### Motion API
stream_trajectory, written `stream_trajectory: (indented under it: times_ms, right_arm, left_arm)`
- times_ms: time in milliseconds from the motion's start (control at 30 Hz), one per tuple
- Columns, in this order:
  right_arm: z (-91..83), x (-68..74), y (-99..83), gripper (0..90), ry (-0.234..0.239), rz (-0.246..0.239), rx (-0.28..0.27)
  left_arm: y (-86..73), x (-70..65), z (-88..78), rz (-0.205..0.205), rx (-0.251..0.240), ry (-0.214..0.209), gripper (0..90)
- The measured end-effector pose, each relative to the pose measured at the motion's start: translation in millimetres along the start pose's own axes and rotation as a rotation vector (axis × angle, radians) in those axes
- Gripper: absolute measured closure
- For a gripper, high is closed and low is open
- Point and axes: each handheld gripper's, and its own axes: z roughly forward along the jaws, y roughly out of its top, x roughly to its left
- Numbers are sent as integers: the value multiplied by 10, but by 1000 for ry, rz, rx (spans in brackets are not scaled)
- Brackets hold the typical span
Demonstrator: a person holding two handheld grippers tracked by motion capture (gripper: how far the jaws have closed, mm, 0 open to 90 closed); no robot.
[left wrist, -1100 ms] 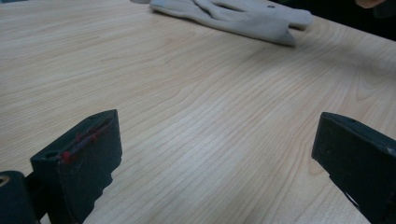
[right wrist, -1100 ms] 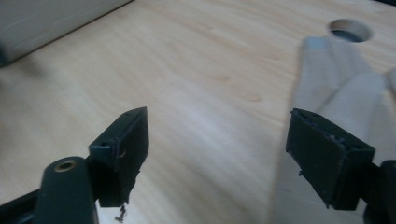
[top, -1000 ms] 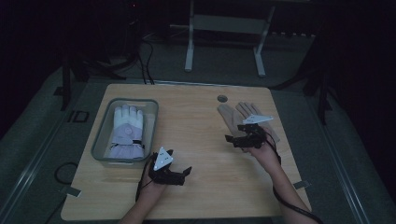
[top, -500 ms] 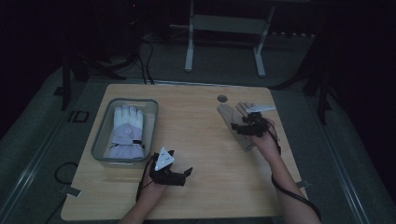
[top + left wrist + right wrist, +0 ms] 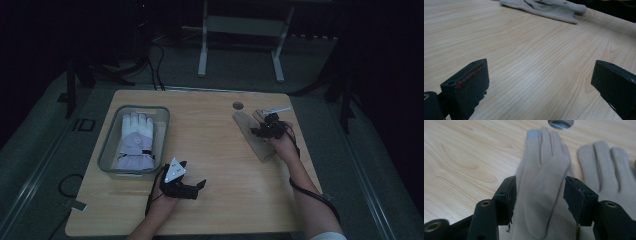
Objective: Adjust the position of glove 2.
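Note:
Two beige gloves lie flat at the table's right side. My right gripper point(image 5: 262, 131) point(image 5: 540, 187) hovers low over the nearer beige glove point(image 5: 247, 125) point(image 5: 541, 195). Its jaws have just been closing and now straddle the glove's palm and folded thumb, without a visible squeeze. The second beige glove point(image 5: 609, 170) lies just beside it. My left gripper point(image 5: 194, 174) point(image 5: 539, 72) rests near the table's front middle, open wide, with bare wood between its jaws. In the left gripper view the beige gloves point(image 5: 549, 8) lie far ahead.
A grey bin point(image 5: 107, 145) at the table's left holds a white glove point(image 5: 136, 137). A round cable hole point(image 5: 238, 105) point(image 5: 561, 123) sits in the wooden table point(image 5: 225, 165) just beyond the beige gloves' fingertips. Dark floor, cables and a stand surround the table.
My right gripper has moved away from me and a little left along the beige glove, sinking slightly, and its jaws have narrowed around it. The left gripper has stayed put.

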Motion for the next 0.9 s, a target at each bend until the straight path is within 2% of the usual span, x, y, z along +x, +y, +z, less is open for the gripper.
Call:
stream_trajectory:
  times_ms: [67, 200, 267, 333, 500, 600, 733, 900]
  right_arm:
    - [48, -10, -43, 440, 8, 9, 12]
    - [174, -25, -175, 447, -2, -13, 54]
    - [164, -30, -189, 479, -1, -12, 47]
    - [163, 2, -193, 520, -16, -50, 55]
    - [156, 41, -189, 644, -5, -62, 59]
    - [149, 56, -184, 750, 1, -51, 67]
    - [133, 92, -169, 789, -5, -19, 90]
    - [90, 154, -200, 805, -20, 48, 77]
  left_arm:
    - [-1, -2, -3, 1, -3, 11, 19]
    - [-2, 4, -13, -4, -12, 11, 19]
    - [-3, 7, -11, -7, -11, 12, 19]
    - [-5, 7, -6, -7, -7, 13, 19]
    - [-6, 8, -5, -4, -8, 23, 19]
    - [-6, 8, -4, -5, -6, 24, 19]
    - [-10, 13, -3, 7, -8, 31, 19]
    - [-7, 11, -15, 8, -10, 28, 19]
